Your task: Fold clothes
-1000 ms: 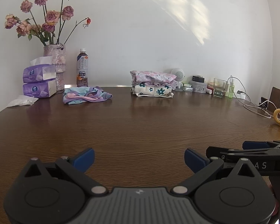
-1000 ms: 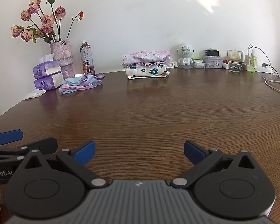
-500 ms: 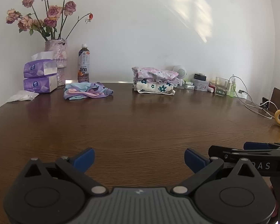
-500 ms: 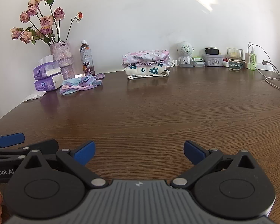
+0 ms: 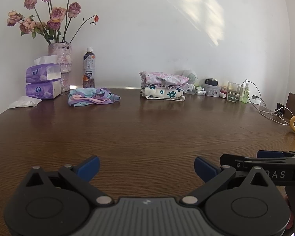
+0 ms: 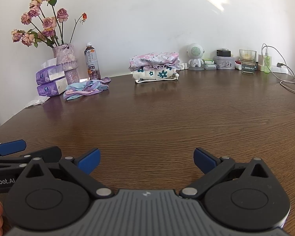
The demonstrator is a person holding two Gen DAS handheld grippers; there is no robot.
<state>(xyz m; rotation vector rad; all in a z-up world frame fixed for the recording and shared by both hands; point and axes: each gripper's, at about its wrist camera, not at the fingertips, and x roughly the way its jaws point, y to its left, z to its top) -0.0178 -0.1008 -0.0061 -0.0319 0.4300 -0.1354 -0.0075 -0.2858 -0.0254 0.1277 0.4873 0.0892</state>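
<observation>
Wooden table [image 5: 147, 133], bare in the near half. Folded stack [image 5: 163, 88] at the far edge, done by the look of it. Crumpled blue-purple garment [image 5: 92, 96] far left, beside the tissue packs [image 5: 42, 83]: still unfolded. Left gripper [image 5: 146, 167] and right gripper [image 6: 145, 160] hover side by side near the front edge, jaws spread wide, empty. Step: between garments. Next: reach far-left, pinch the garment, drag it to centre.
</observation>
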